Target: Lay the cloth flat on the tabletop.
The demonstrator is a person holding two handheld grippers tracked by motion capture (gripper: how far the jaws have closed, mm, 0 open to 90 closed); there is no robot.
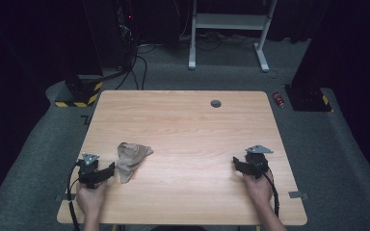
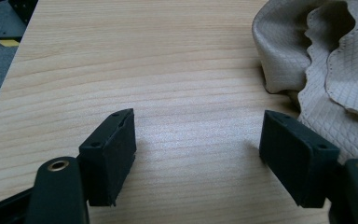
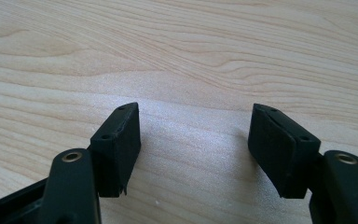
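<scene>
The cloth (image 1: 131, 160) lies crumpled just right of the left tool (image 1: 107, 172), which gapes empty beside it; the right tool (image 1: 237, 166), also released, sits well apart.

Lying flat and taking up the middle of the high view: wooden table (image 1: 188, 125), pale grain running side to side. Sitting near its 12 o'clock edge: round grey grommet (image 1: 216, 103). Standing beyond, at 12 o'clock on the grey carpet (image 1: 24, 159): white desk frame (image 1: 229, 21). Resting on the floor at 2 o'clock: small red can (image 1: 278, 99). Showing at 10 o'clock: yellow-and-black striped base (image 1: 79, 96), black cables (image 1: 137, 72) trailing just beside it.
</scene>
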